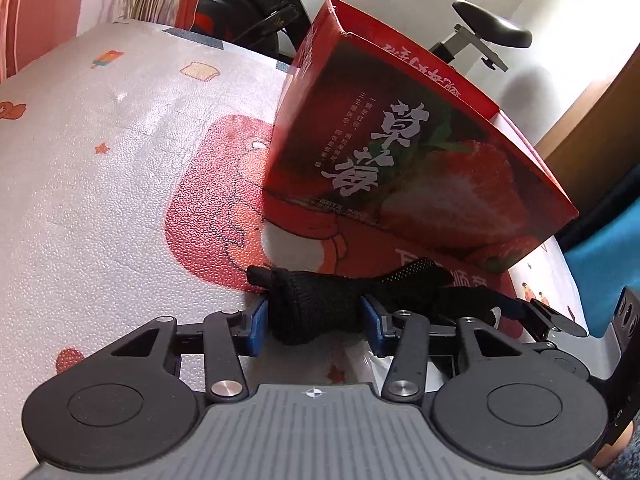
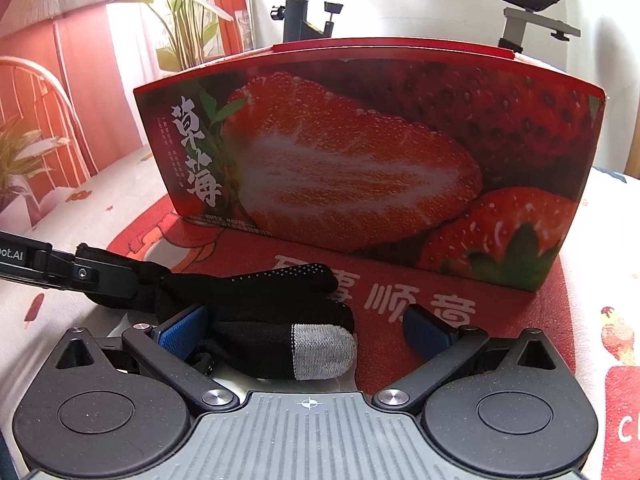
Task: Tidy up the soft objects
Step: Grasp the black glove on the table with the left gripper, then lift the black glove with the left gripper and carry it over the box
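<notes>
Black glove point(image 1: 320, 304) before strawberry box point(image 1: 400, 140): pinched in left tool point(image 1: 314, 320); right tool point(image 2: 308, 330) wide, straddling fingertips. Step: pickup. Next: lift into box.

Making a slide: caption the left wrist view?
Left gripper clamps a black glove on the table before a red strawberry box.

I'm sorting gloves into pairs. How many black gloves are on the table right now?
1 visible: the black glove lies in front of the strawberry box, pinched at its cuff by the left gripper, fingers between the open right gripper jaws. Another could be hidden inside the box.
</notes>
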Available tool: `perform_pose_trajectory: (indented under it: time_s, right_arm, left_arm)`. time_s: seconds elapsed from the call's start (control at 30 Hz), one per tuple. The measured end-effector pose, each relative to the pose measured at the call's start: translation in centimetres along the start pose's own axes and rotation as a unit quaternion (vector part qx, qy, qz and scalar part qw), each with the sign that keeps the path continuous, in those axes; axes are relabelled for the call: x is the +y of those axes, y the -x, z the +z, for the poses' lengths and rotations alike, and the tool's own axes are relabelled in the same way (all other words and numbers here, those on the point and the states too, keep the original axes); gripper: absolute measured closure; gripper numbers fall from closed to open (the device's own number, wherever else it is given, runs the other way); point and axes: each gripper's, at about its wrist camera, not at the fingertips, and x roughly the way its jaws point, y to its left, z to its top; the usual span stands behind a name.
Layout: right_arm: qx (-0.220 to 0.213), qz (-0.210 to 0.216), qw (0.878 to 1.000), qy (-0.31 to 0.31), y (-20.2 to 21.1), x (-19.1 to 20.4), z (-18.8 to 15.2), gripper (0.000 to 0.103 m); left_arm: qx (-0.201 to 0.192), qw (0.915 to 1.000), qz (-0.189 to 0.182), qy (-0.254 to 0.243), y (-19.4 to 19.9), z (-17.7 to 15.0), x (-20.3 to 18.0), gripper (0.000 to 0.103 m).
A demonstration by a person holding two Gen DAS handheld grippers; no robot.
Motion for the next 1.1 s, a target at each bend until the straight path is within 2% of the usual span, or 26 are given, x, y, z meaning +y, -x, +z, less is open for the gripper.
perform_pose_trajectory:
  time_s: [0.47,0.57,0.67,0.73,0.87,0.93,1.03,1.1]
  right_arm:
    - [0.035,0.009,0.999,0.012,0.0,-0.1,0.8,0.001]
    - [0.041,0.015,0.999,0.016,0.1,-0.2,0.9,0.006]
    - [0.039,0.029,0.999,0.023,0.5,0.1,1.0,0.022]
    - [0.041,0.041,0.998,0.027,0.7,0.4,1.1,0.037]
    - [0.051,0.066,0.996,0.029,0.8,0.5,1.5,0.056]
    - [0.054,0.071,0.995,0.048,1.0,1.0,1.8,0.072]
    - [0.048,0.060,0.993,0.092,1.6,2.2,2.4,0.086]
    - [0.039,0.063,0.993,0.091,2.1,2.3,2.6,0.087]
  left_arm:
    - [-0.004,1.0000,-0.001,-0.007,0.2,-0.2,0.1,0.053]
    - [-0.004,0.9999,-0.001,-0.010,0.2,-0.2,0.2,0.052]
    - [-0.005,0.9999,-0.003,-0.010,0.2,-0.2,0.2,0.052]
    - [-0.006,0.9999,-0.003,-0.011,0.2,-0.3,0.2,0.052]
    - [-0.006,0.9999,-0.002,-0.011,0.2,-0.2,0.2,0.054]
    - [-0.005,0.9999,-0.001,-0.013,0.2,-0.2,0.0,0.054]
    - [0.001,1.0000,-0.009,-0.003,0.3,0.1,0.3,0.062]
    - [0.002,0.9998,-0.017,0.009,0.5,0.1,0.6,0.064]
